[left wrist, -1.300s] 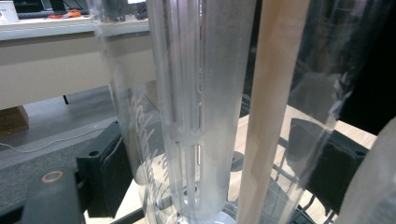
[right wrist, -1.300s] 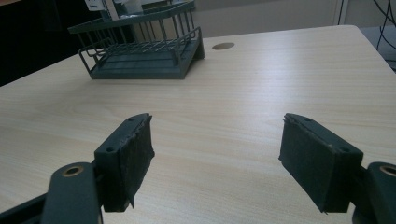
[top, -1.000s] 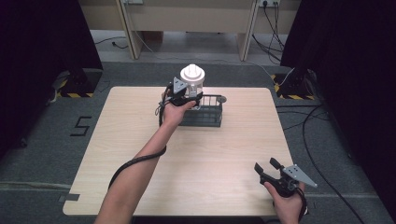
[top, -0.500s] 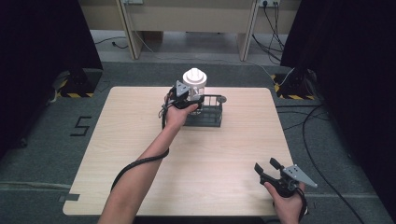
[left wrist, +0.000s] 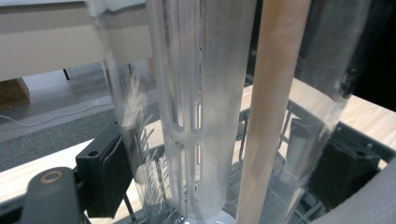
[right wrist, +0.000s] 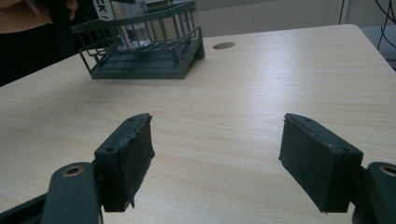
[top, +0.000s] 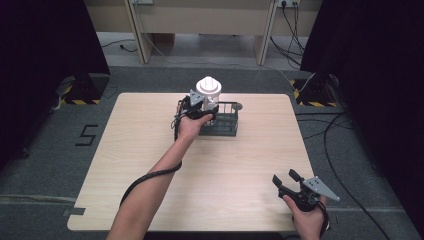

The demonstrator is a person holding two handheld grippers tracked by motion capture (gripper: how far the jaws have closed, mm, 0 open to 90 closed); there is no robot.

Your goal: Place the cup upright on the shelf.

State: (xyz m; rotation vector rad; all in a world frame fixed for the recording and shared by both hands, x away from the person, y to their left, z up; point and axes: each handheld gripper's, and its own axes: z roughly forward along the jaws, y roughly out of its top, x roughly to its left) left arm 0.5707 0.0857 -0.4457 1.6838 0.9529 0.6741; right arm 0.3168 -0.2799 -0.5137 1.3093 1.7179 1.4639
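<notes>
A clear bottle [top: 209,92] with a white lid stands upright in the left part of a dark wire rack [top: 227,125] at the table's far middle. My left gripper [top: 200,107] is shut on the bottle from the near left side. In the left gripper view the bottle [left wrist: 205,116], with a slotted insert inside, sits between the two pads of the left gripper [left wrist: 224,172], and the rack [left wrist: 359,140] is below it. My right gripper [top: 286,180] is open and holds nothing near the front right edge. The right gripper view shows that gripper [right wrist: 217,158] low over bare wood, with the rack [right wrist: 140,60] far ahead.
The light wooden table [top: 150,150] has a small round hole [top: 236,106] just behind the rack. Cables lie on the dark floor to the right [top: 340,130]. Wooden desk legs [top: 140,30] stand beyond the table.
The bottle's lid and my left hand have shifted slightly down and to the right over the rack. The right gripper has stayed where it was, open.
</notes>
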